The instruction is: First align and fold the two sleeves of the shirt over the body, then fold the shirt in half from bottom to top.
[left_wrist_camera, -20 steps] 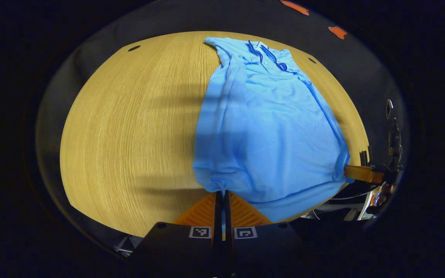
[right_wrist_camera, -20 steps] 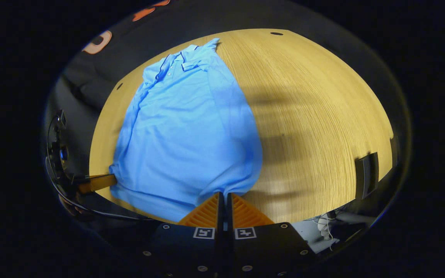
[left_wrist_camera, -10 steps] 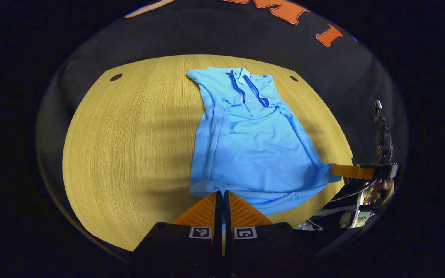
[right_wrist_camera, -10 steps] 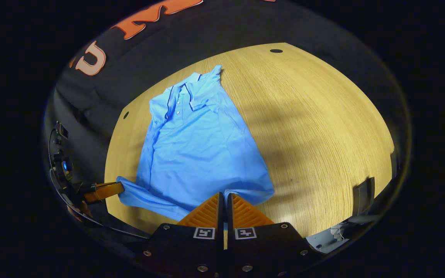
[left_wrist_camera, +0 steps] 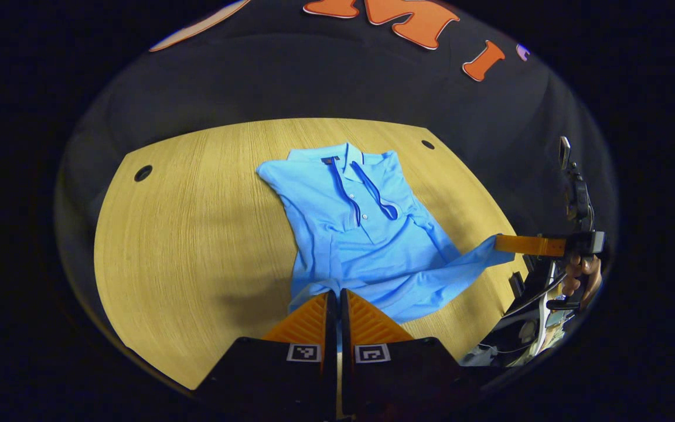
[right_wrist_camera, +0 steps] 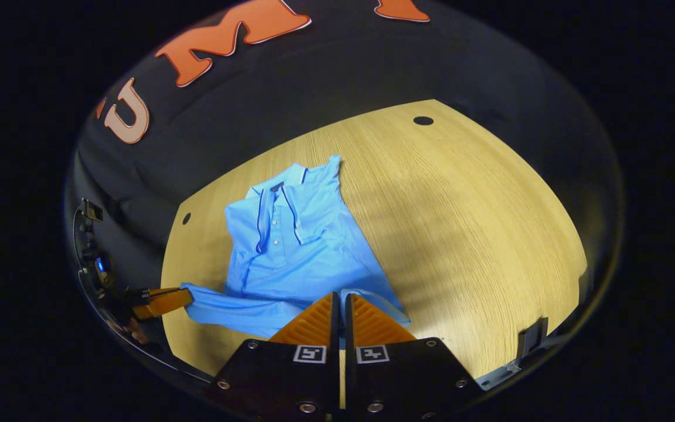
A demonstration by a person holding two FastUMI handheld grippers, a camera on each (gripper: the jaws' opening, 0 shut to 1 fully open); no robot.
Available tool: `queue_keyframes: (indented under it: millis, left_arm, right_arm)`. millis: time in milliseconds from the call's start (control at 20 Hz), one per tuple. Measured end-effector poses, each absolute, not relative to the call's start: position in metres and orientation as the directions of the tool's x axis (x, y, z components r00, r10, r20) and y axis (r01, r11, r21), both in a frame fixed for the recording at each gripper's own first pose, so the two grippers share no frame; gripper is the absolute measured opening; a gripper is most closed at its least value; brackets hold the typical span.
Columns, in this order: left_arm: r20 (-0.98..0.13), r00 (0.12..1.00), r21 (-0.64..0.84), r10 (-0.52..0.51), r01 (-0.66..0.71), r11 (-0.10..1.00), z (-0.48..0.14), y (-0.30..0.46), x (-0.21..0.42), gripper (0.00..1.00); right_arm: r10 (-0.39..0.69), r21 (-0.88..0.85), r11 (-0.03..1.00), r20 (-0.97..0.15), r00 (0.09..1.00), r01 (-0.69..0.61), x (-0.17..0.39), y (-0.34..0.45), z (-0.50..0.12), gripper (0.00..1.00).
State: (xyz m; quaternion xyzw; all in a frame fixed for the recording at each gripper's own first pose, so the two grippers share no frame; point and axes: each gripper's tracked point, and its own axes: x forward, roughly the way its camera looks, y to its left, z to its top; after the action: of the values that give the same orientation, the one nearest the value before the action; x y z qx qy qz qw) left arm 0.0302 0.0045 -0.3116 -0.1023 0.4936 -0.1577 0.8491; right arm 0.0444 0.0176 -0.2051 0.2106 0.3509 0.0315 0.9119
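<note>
Shirt (left_wrist_camera: 367, 234) lies on the table (left_wrist_camera: 185, 234), collar at the far end, sleeves already folded in, hem lifted off the wood; the bottom-to-top fold seems under way; left gripper (left_wrist_camera: 337, 302) and right gripper (right_wrist_camera: 340, 305) each pinch a hem corner, fingers pressed together on cloth; next, I judge, carry both corners evenly to the collar (left_wrist_camera: 355, 176), then let go.

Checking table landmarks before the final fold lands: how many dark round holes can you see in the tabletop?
2. One hole sits near the table's far left corner, wide of the shirt; the other hole sits at the far right edge, beyond the collar. More may hide under the cloth.
</note>
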Motion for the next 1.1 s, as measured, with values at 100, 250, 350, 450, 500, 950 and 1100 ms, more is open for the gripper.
queue_keyframes:
  millis: [100,250,350,450,500,950,1100]
  left_arm:
    - [-0.794,0.48,-0.324,-0.372,0.184,0.928,-0.305,0.01,0.05,0.07]
    - [-0.767,0.523,-0.323,-0.371,0.184,0.928,-0.298,0.017,0.085,0.08]
    - [-0.752,0.555,-0.311,-0.356,0.178,0.934,-0.296,0.024,0.109,0.07]
    - [-0.739,0.582,-0.304,-0.339,0.161,0.939,-0.295,0.029,0.132,0.07]
    - [-0.732,0.594,-0.304,-0.334,0.154,0.94,-0.295,0.031,0.144,0.07]
    - [-0.741,0.644,-0.233,-0.191,0.02,0.972,-0.339,0.087,0.227,0.07]
    - [-0.768,0.622,-0.192,-0.149,-0.002,0.981,-0.367,0.094,0.238,0.07]
  right_arm:
    - [0.196,0.403,0.911,-0.605,0.772,0.084,0.064,0.014,-0.189,0.05]
    - [0.198,0.399,0.915,-0.58,0.79,0.063,0.096,0.014,-0.168,0.04]
    - [0.211,0.39,0.92,-0.569,0.795,0.035,0.116,0.013,-0.16,0.04]
    - [0.227,0.389,0.921,-0.564,0.794,0.013,0.14,0.011,-0.155,0.04]
    - [0.234,0.39,0.921,-0.565,0.792,0.006,0.152,0.009,-0.154,0.04]
    - [0.274,0.36,0.931,-0.563,0.779,-0.067,0.271,-0.003,-0.15,0.04]
    - [0.296,0.383,0.921,-0.571,0.766,-0.07,0.302,0.003,-0.158,0.04]
